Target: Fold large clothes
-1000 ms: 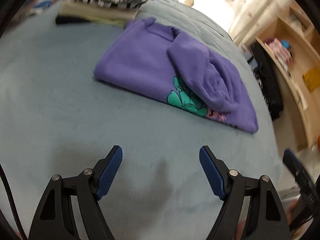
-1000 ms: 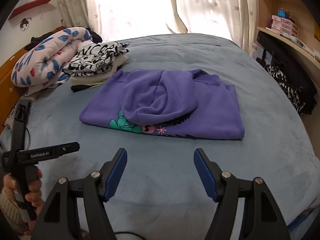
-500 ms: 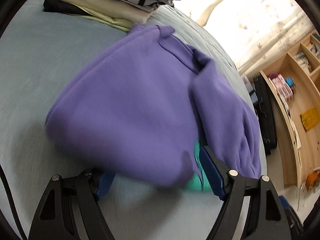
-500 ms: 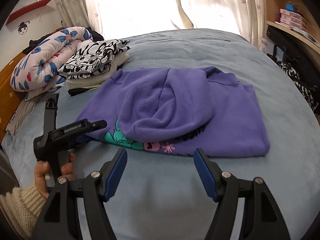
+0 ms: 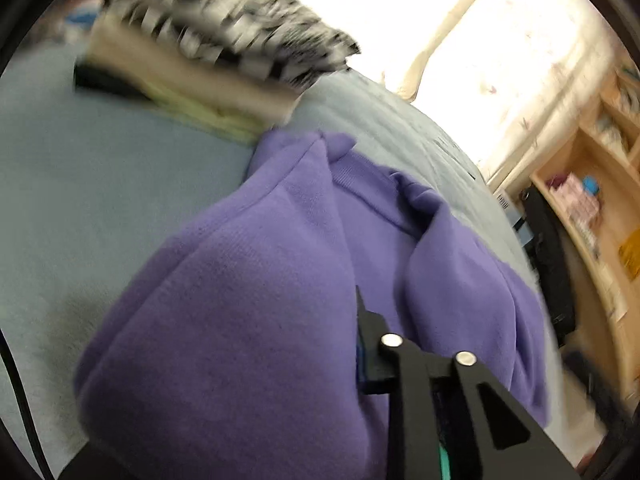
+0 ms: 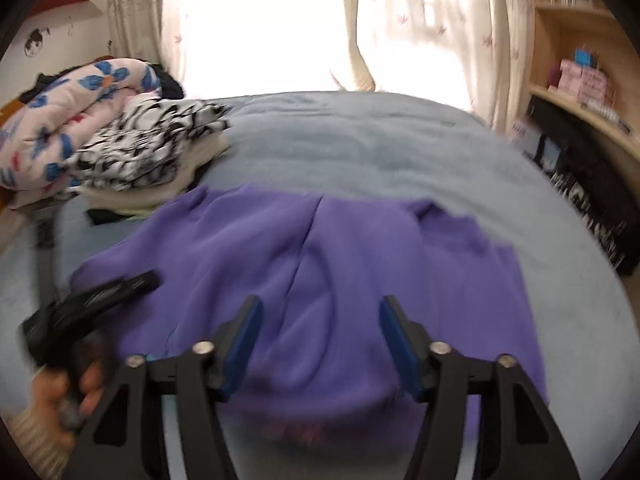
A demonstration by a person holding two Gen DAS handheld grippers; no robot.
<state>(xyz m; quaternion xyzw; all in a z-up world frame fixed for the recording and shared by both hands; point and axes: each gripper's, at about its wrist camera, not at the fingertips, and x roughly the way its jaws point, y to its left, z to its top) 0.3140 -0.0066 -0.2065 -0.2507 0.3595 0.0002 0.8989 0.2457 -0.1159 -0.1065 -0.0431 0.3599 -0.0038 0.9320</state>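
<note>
A purple hoodie (image 6: 360, 248) lies folded on the blue-grey bed (image 6: 360, 140), hood on top. In the left wrist view the hoodie (image 5: 248, 320) fills the foreground. My left gripper (image 5: 328, 344) is closing on its near left edge: cloth covers the left finger, and the right finger (image 5: 372, 352) presses against the fabric. The left gripper's black body (image 6: 92, 304), held by a hand (image 6: 52, 396), shows in the right wrist view. My right gripper (image 6: 320, 340) is over the hoodie's near edge, its jaws closing. The hood's fold lies between the pads, which stand apart from it.
A stack of folded clothes (image 6: 152, 148) topped by a black-and-white print sits at the back left, beside a rolled floral quilt (image 6: 64, 120). Wooden shelves (image 6: 580, 92) and a black garment (image 6: 592, 184) line the right side. Curtains hang beyond the bed.
Both grippers moved forward and down to the hoodie's near edge. The left jaws went from wide apart to closed on the cloth. The right jaws narrowed.
</note>
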